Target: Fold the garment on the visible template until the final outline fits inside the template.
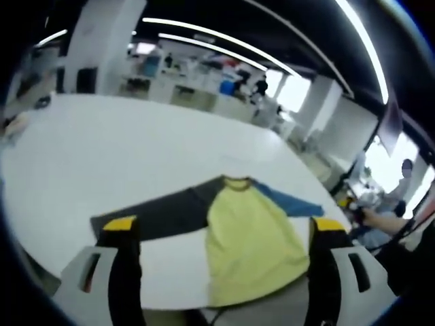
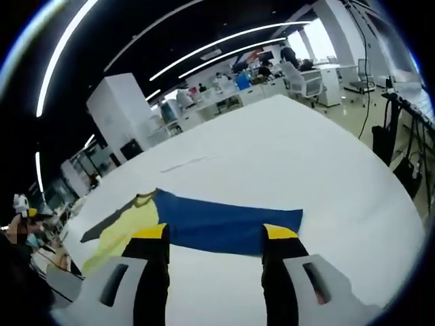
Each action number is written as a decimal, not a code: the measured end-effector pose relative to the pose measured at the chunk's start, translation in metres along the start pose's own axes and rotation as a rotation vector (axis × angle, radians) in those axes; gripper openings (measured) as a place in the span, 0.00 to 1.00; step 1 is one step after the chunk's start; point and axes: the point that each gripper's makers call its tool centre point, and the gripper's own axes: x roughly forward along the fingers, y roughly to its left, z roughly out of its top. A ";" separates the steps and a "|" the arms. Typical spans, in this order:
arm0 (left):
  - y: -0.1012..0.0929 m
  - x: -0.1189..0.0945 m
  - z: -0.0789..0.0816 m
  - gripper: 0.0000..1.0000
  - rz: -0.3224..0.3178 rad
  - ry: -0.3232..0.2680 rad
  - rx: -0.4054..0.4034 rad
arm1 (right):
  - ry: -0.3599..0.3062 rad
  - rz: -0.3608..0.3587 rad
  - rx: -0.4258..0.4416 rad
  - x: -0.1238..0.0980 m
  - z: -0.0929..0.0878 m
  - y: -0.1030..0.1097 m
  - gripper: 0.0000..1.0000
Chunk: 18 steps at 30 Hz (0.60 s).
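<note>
A long-sleeved shirt lies flat on the white table [image 1: 136, 149] with its sleeves spread. In the left gripper view its yellow body [image 1: 248, 241] reaches the near table edge, with a dark grey sleeve [image 1: 163, 214] to the left and a blue sleeve [image 1: 292, 200] to the right. My left gripper [image 1: 224, 227] hovers open above the body and holds nothing. In the right gripper view the blue sleeve [image 2: 224, 227] stretches across, with the yellow body [image 2: 126, 224] at its left. My right gripper [image 2: 215, 234] is open over the blue sleeve with nothing between its jaws.
A thin dark line [image 2: 183, 164] marks the table beyond the shirt. A person [image 1: 387, 227] is at the table's right end. Desks and chairs [image 2: 299, 75] stand behind, and cables [image 2: 401, 163] hang past the right table edge.
</note>
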 end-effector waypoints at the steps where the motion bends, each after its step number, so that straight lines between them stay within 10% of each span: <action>1: 0.000 0.000 0.000 0.99 0.001 0.000 0.000 | 0.005 -0.008 0.005 0.002 -0.002 -0.004 0.51; 18: 0.000 0.006 -0.005 0.98 0.043 0.021 -0.023 | 0.090 -0.115 0.053 0.036 -0.015 -0.067 0.48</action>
